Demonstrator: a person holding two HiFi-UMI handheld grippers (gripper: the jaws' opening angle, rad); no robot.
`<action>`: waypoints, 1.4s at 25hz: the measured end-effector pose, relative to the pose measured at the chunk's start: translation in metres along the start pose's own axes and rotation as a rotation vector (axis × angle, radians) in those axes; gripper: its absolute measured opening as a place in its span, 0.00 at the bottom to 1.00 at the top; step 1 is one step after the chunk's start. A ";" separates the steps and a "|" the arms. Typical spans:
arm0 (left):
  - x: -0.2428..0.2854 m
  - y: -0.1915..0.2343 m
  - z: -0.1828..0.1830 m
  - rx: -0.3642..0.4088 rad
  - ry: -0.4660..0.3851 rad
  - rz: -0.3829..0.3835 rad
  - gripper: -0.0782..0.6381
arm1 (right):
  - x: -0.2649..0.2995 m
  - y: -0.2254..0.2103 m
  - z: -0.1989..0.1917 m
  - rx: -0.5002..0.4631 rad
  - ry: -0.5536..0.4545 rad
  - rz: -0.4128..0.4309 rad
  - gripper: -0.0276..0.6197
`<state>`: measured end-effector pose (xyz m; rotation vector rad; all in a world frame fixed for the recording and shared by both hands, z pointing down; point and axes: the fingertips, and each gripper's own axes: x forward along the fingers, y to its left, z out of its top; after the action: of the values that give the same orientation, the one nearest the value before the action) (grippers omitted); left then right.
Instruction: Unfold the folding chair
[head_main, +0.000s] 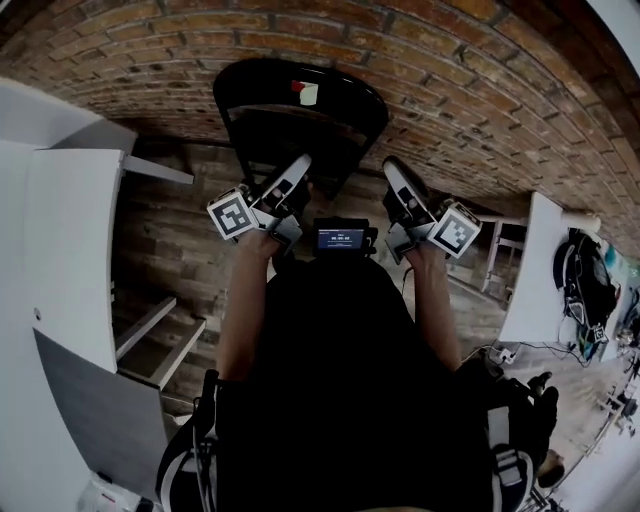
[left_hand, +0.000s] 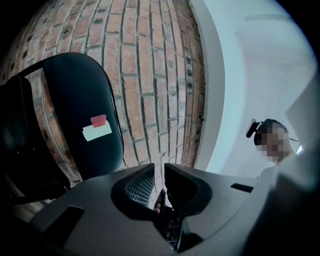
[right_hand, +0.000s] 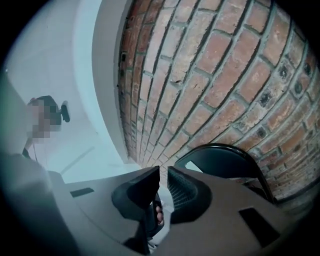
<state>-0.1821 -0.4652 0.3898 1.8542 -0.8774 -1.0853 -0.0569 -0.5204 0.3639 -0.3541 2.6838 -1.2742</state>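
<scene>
A black folding chair (head_main: 300, 110) leans folded against the brick wall, with a red and white label (head_main: 306, 92) on its backrest. My left gripper (head_main: 300, 165) is held up in front of its lower left side, shut and holding nothing. My right gripper (head_main: 392, 168) is level with it on the right, also shut with nothing in it. In the left gripper view the chair (left_hand: 75, 110) is to the left beyond the jaws of the left gripper (left_hand: 159, 167). The right gripper view has the chair's top (right_hand: 225, 160) just right of the right gripper (right_hand: 163, 170).
A white shelf unit (head_main: 60, 250) stands at the left with open shelves (head_main: 150, 335) below. At the right is a white table (head_main: 530, 270) with a dark bag (head_main: 585, 280) beyond it. A small screen (head_main: 340, 238) hangs at the person's chest. A white wall (left_hand: 250, 75) meets the brick.
</scene>
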 end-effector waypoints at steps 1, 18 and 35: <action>0.004 0.003 0.001 0.000 -0.009 0.013 0.18 | 0.001 -0.007 0.004 0.006 0.005 0.008 0.09; 0.022 0.052 -0.013 0.076 -0.064 0.241 0.33 | 0.023 -0.072 0.025 -0.070 0.182 0.103 0.28; 0.034 0.101 0.002 -0.063 -0.063 0.183 0.34 | 0.063 -0.128 0.026 -0.335 0.344 -0.209 0.33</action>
<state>-0.1870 -0.5395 0.4664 1.6608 -1.0170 -1.0488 -0.0929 -0.6352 0.4452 -0.5079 3.2391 -1.0035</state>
